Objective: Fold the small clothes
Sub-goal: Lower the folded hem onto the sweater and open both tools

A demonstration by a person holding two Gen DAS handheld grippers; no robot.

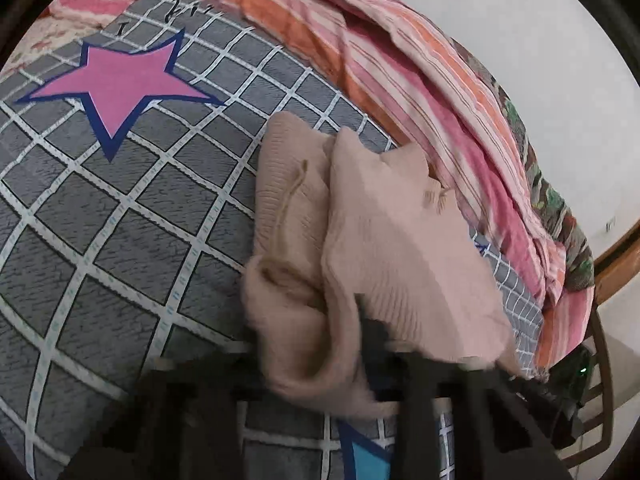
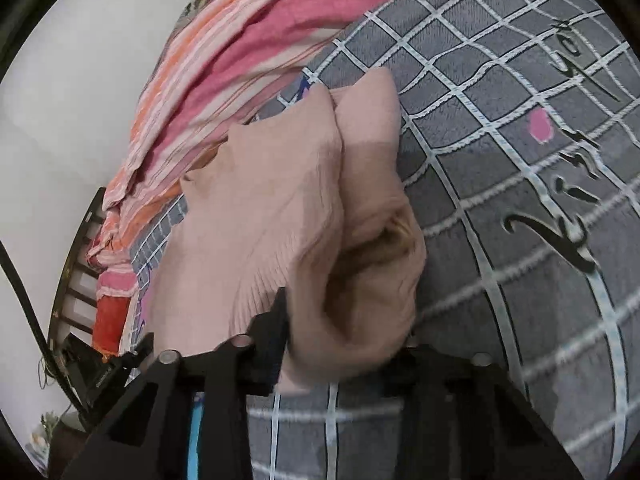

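Gripping one pink knit garment (image 1: pixel 384 240), both hand-held grippers were clamped on its near hem. The left hand-held gripper (image 1: pixel 360 344) and right hand-held gripper (image 2: pixel 316 344) pinched it; its length ran away across the bed (image 1: pixel 120 240).

Under me lies a bed cover (image 1: pixel 120 240), grey with a white grid and a pink star (image 1: pixel 116 84). A pink-and-orange striped blanket (image 1: pixel 420 80) bunches along its far edge. Beyond it I see a pale wall (image 1: pixel 520 40) and a wooden rail (image 1: pixel 616 248).

A home bedroom: grid-patterned bedsheet (image 1: pixel 120 220), striped quilt (image 1: pixel 400 60), wooden bedframe (image 1: pixel 616 248).
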